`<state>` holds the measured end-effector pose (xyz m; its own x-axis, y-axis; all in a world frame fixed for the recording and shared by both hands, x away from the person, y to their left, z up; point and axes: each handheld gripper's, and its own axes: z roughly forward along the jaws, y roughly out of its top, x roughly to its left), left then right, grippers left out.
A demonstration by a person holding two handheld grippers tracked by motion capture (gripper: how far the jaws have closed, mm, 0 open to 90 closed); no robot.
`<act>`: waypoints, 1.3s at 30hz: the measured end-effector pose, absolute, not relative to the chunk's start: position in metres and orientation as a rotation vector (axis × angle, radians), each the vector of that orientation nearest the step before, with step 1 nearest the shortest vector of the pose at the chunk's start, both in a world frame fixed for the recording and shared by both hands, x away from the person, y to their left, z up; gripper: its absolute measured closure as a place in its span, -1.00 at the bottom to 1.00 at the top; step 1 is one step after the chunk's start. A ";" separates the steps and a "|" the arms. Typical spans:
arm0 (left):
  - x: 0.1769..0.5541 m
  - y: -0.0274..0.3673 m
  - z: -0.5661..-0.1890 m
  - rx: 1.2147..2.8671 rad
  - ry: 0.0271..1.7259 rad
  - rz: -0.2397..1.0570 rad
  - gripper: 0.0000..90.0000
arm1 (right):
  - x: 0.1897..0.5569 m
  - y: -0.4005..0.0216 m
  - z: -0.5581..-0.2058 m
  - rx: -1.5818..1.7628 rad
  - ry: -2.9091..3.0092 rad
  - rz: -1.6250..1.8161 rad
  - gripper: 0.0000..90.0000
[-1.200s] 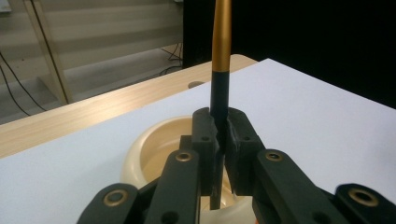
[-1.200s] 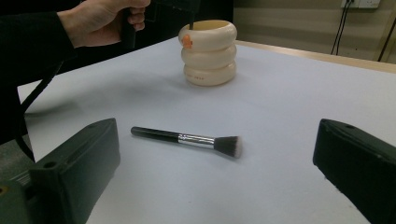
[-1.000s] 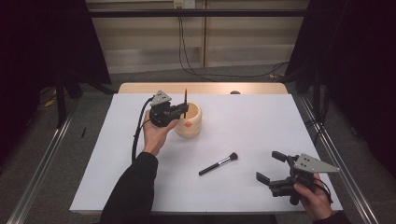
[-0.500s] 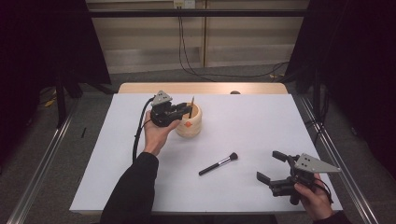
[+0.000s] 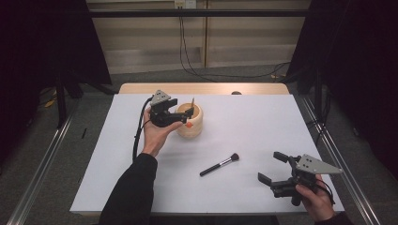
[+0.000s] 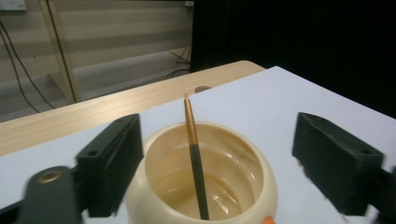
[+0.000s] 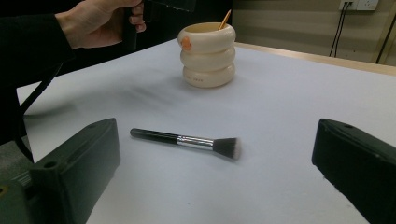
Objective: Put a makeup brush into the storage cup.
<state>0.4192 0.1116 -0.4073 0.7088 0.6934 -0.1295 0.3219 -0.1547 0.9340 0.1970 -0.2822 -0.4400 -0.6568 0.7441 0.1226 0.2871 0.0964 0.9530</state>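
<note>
Cream and ringed like three stacked doughnuts, the pot [image 5: 189, 121] stands on the white table [image 5: 263, 122] toward its far left, and a slim brush [image 6: 194, 154] with a dark shaft and gold-orange tip leans inside it. The left gripper [image 5: 174, 116] hovers at the pot's rim; its jaws have just been opening and now stand wide on either side of the pot's mouth, pressing on nothing, with that brush upright between them. The right gripper [image 5: 277, 171] rests near the front right corner, jaws wide and empty, facing the makeup brush [image 7: 187, 140] that lies flat on the table in front of the pot.

That makeup brush looks light and stiff in the black handle, soft and easily splayed at the bristles, with a shiny metal ferrule that could slip. My guess is the handle's middle is the best place to pinch, across its width, since it lies low and could roll. The pot looks like glazed ceramic or plastic, though I cannot tell which; it seems stable, yet a nudge could slide it.
</note>
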 end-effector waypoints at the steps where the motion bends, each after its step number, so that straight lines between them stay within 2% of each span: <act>1: 0.419 0.112 -0.407 1.749 0.815 0.391 -0.76 | 0.197 -0.282 -0.440 1.012 1.988 1.580 -0.99; 3: 0.417 0.112 -0.406 1.749 0.824 0.388 -0.88 | 0.197 -0.283 -0.440 1.015 1.987 1.581 -0.99; 7: 0.412 0.116 -0.399 1.714 0.804 0.393 -0.96 | 0.197 -0.283 -0.440 1.023 1.983 1.588 -1.00; 13: 0.407 0.122 -0.396 1.728 0.793 0.430 -0.96 | 0.197 -0.284 -0.440 1.031 1.975 1.585 -1.00; 15: 0.402 0.125 -0.395 1.741 0.757 0.492 -0.97 | 0.197 -0.284 -0.440 1.032 1.971 1.586 -1.00; 24: 0.388 0.137 -0.394 1.719 0.827 0.482 -0.96 | 0.196 -0.284 -0.439 1.023 1.964 1.589 -1.00; 39: 0.360 0.157 -0.391 1.661 0.803 0.483 -0.98 | 0.197 -0.286 -0.439 1.034 1.953 1.588 -1.00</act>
<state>0.3597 0.1572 -0.3913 0.6791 0.7266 -0.1041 0.2484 -0.0941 0.9641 0.1971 -0.2865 -0.4395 -0.6368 0.7597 0.1317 0.2838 0.0722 0.9562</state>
